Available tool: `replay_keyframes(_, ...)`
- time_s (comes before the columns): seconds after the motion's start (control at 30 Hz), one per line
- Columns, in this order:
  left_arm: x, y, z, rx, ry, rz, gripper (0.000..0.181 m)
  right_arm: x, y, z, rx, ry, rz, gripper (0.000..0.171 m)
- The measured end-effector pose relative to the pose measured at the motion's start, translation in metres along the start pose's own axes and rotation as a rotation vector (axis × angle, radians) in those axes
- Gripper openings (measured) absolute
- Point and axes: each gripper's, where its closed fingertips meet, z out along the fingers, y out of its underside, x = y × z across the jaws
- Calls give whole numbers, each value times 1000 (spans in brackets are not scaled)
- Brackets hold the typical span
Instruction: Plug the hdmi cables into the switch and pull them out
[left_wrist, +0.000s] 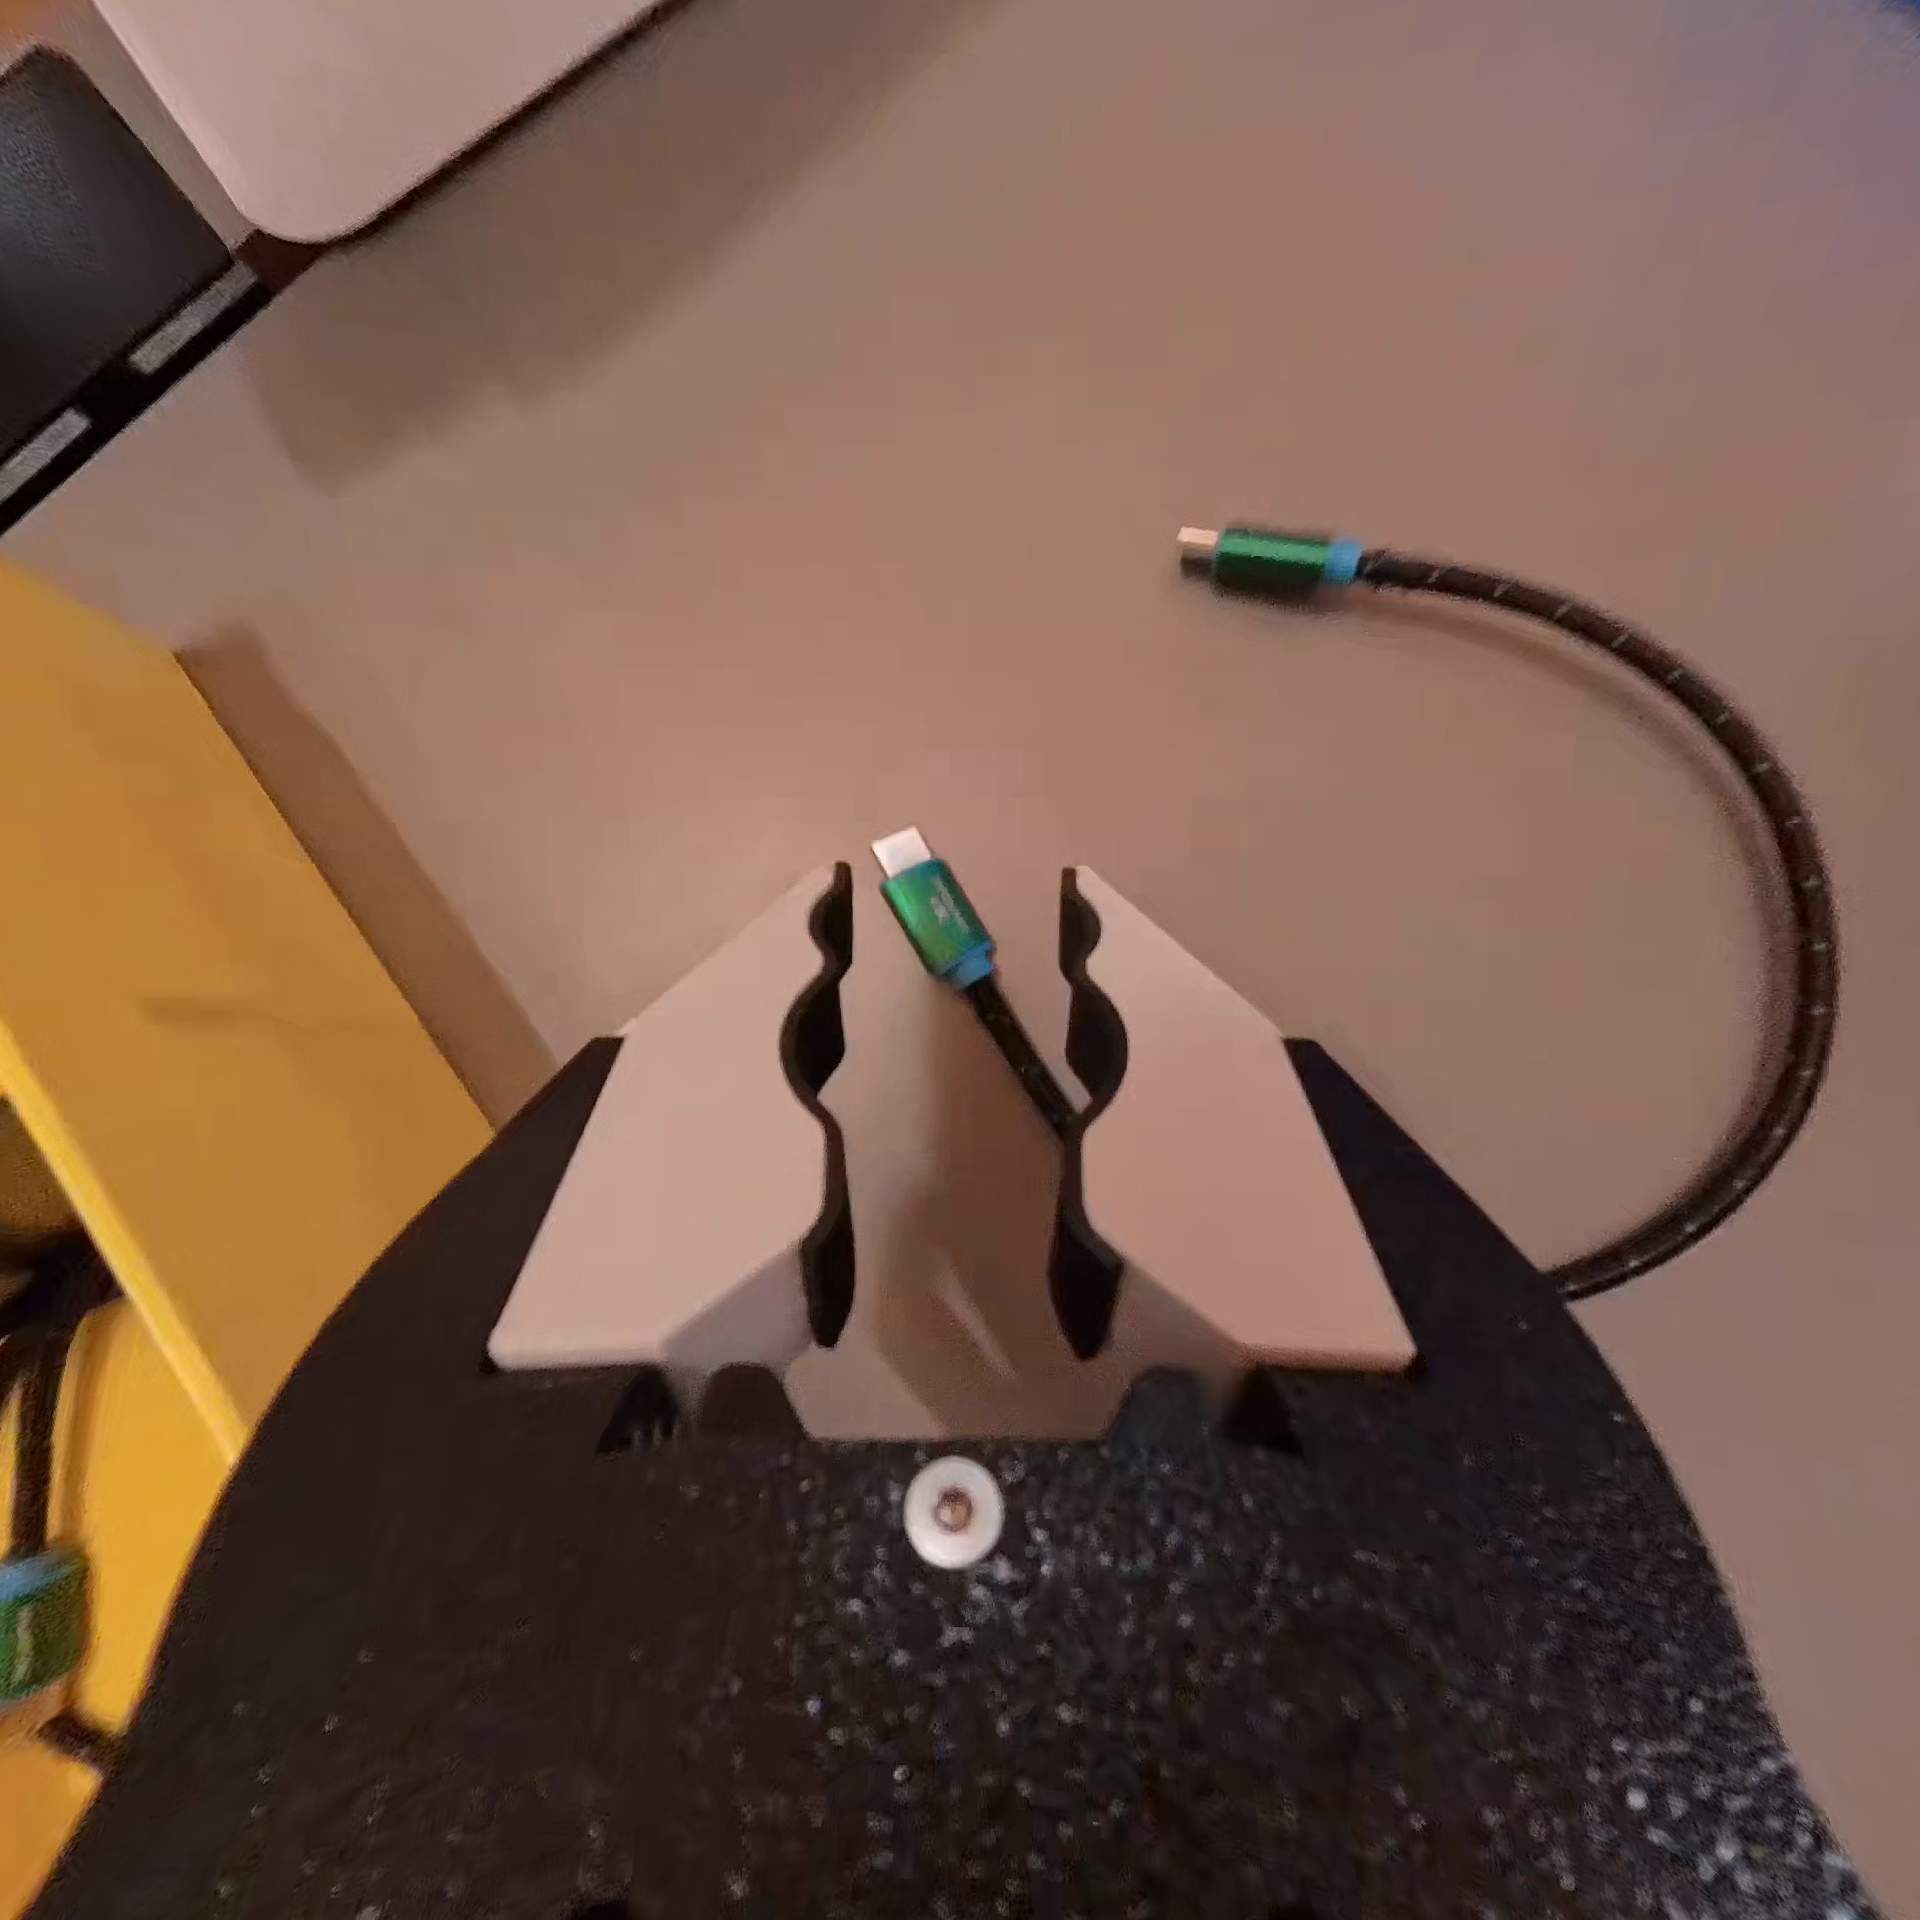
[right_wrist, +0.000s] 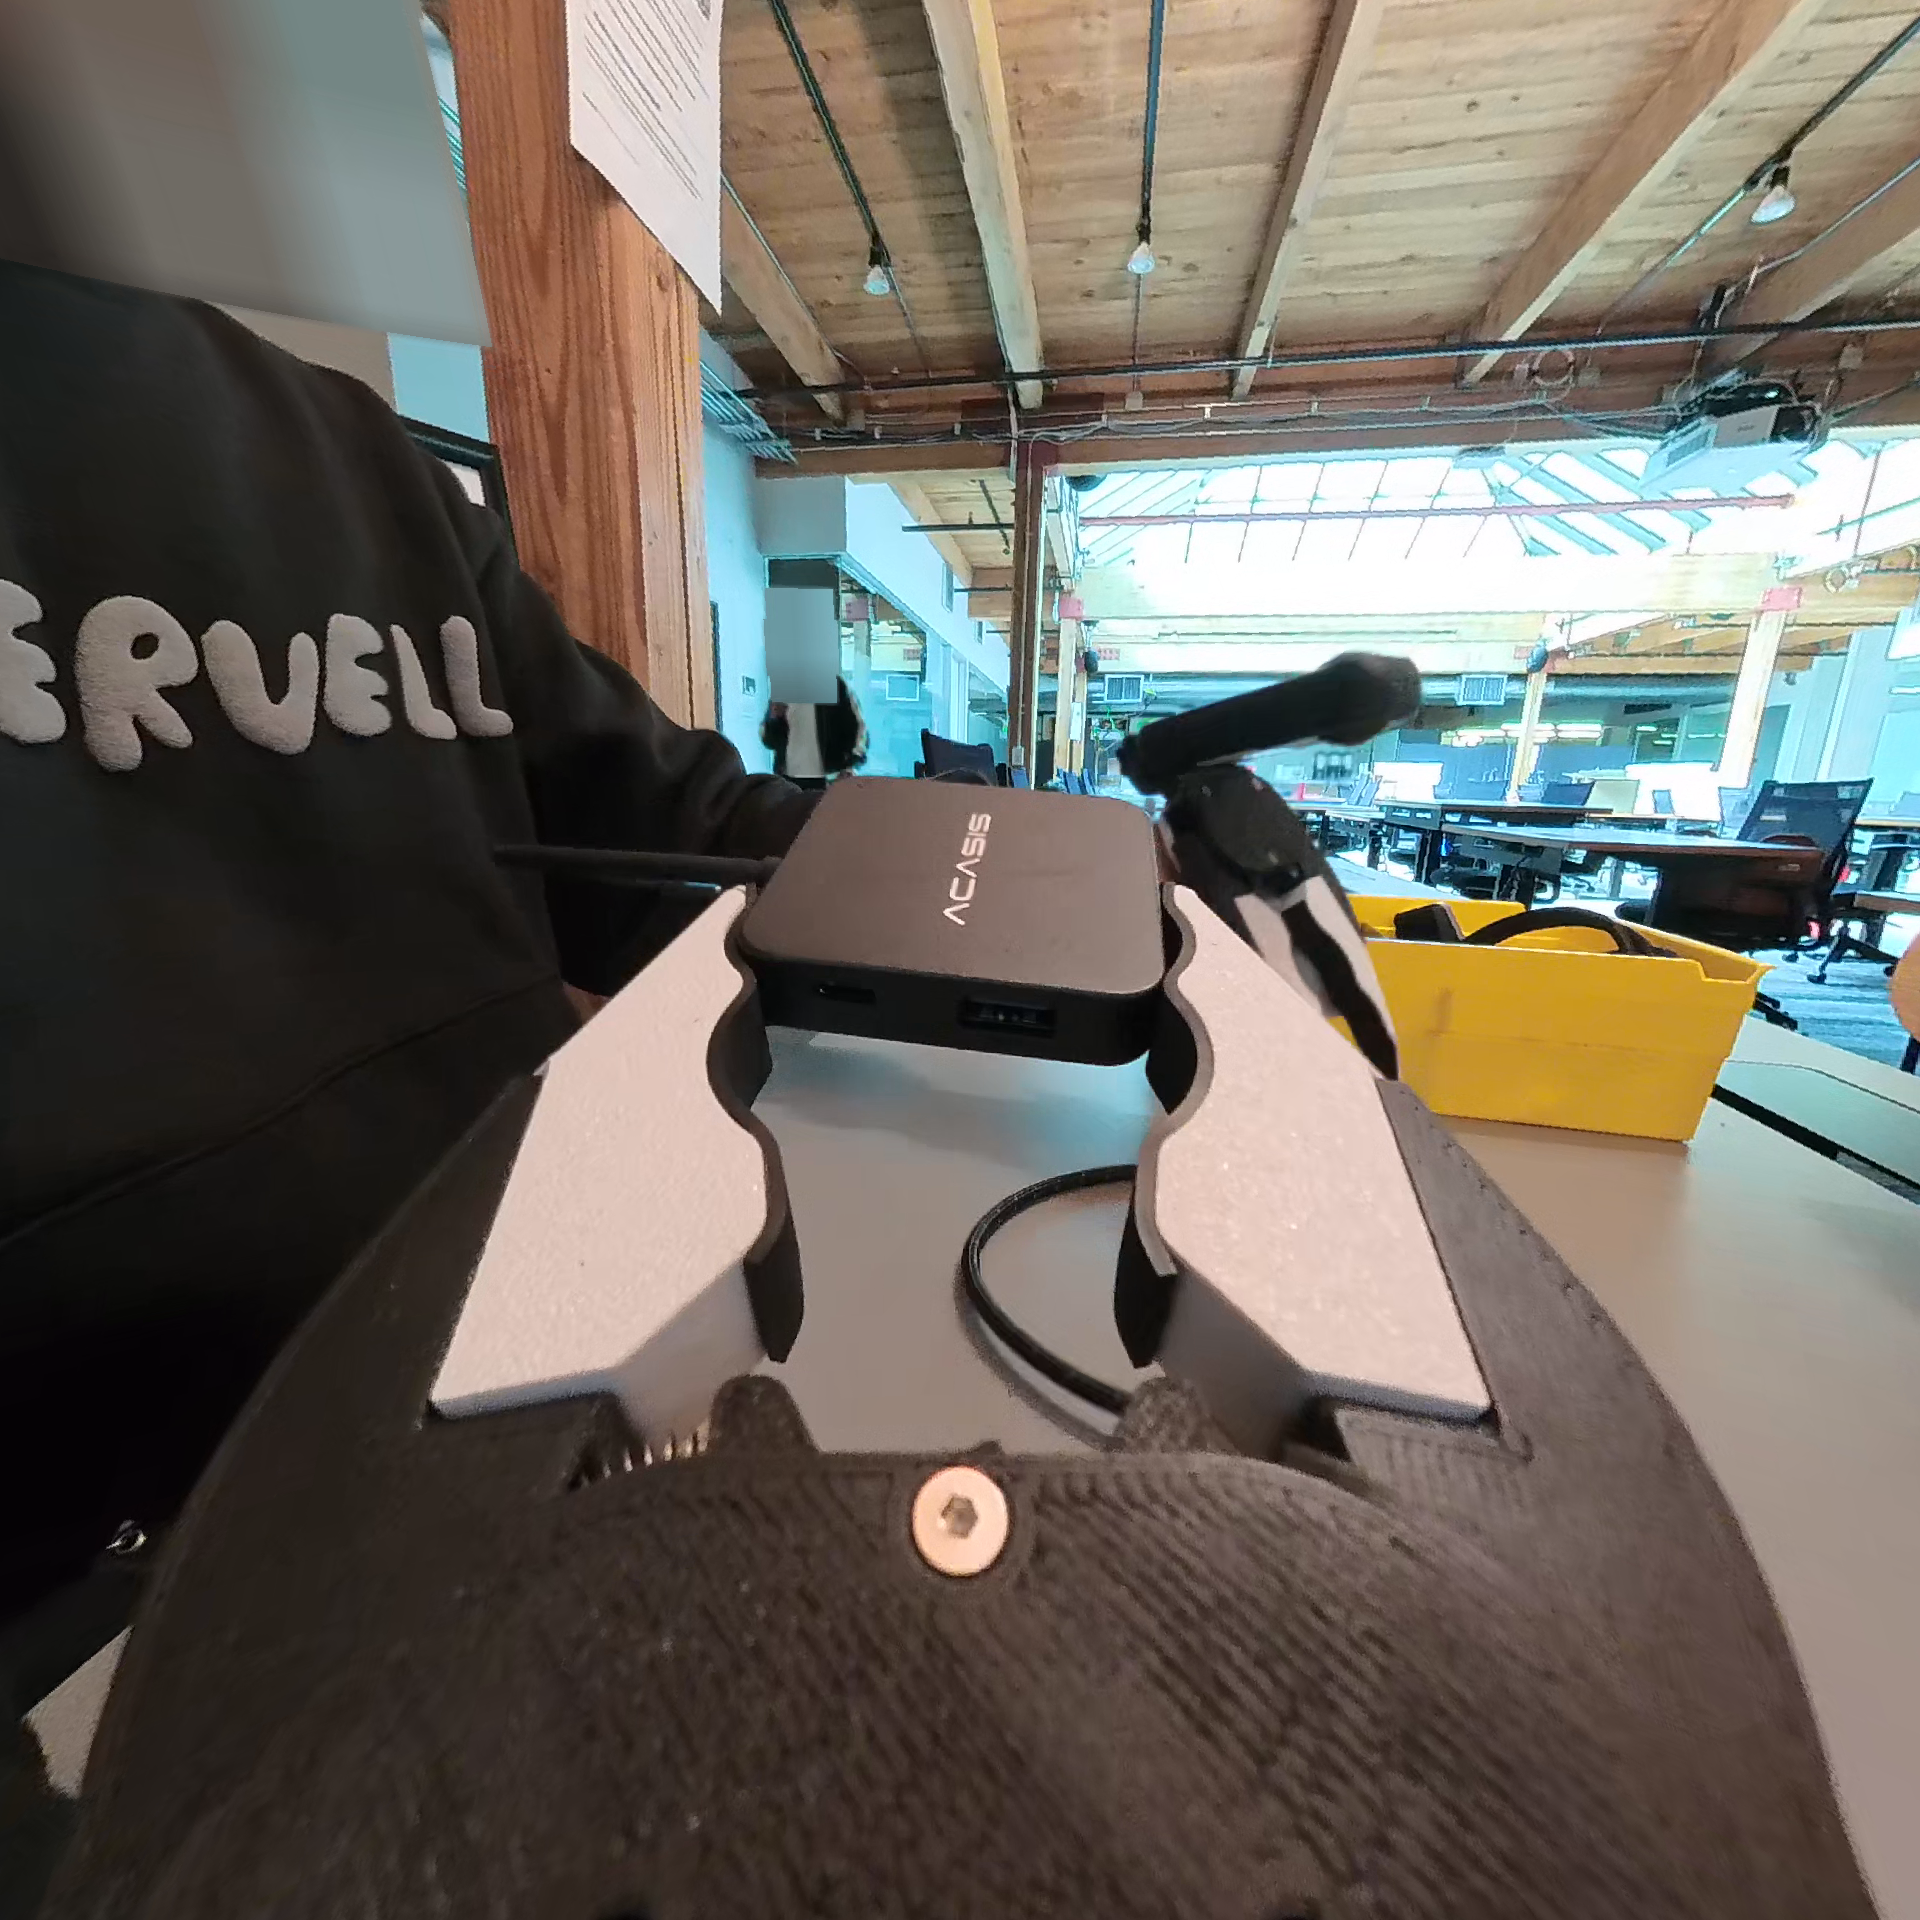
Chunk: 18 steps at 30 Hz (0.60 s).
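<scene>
In the left wrist view, a black braided HDMI cable (left_wrist: 1745, 831) lies curved on the grey table (left_wrist: 935, 416). One green plug (left_wrist: 1262, 561) rests at the far right. The other green plug (left_wrist: 935, 920) lies on the table between the fingers of my open left gripper (left_wrist: 956, 878), touching neither finger. In the right wrist view, my right gripper (right_wrist: 956, 904) is shut on the black switch box (right_wrist: 935, 883), held by its two sides a little above the table, port face towards me. My left gripper (right_wrist: 1288, 935) shows beyond it, pointing down.
A yellow bin (right_wrist: 1538, 1049) holding more cables stands on the table behind the left gripper; it also shows at the left edge (left_wrist: 125, 935). A person in a black sweatshirt (right_wrist: 229, 831) stands close at the left. Thin black cables (right_wrist: 623, 862) lead from the switch's rear.
</scene>
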Motion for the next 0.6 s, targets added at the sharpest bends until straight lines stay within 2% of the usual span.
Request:
replay_keyframes(0.03, 1, 8, 4, -42, -23, 2, 41, 0, 0, 0, -3, -1, -1, 73)
replay_keyframes(0.1, 5, 25, 13, -107, -51, -15, 48, 0, 2, 1, -11, -1, 1, 73)
replay_keyframes(0.2, 8, 34, 26, -89, -91, -36, 49, 1, 4, 2, -25, -5, 4, 73)
replay_keyframes(0.33, 10, 29, 38, -17, -63, -95, 36, 0, 7, 4, -36, -10, 9, 73)
replay_keyframes(0.4, 9, 24, 43, 16, -28, -110, 18, 1, 8, 3, -41, -7, 9, 73)
replay_keyframes(0.5, 18, 15, 48, 67, 96, 11, 14, 1, 7, 3, -36, -6, 10, 73)
replay_keyframes(0.6, 56, 18, 42, 119, 369, 345, 15, 2, 8, 3, -41, -5, 12, 73)
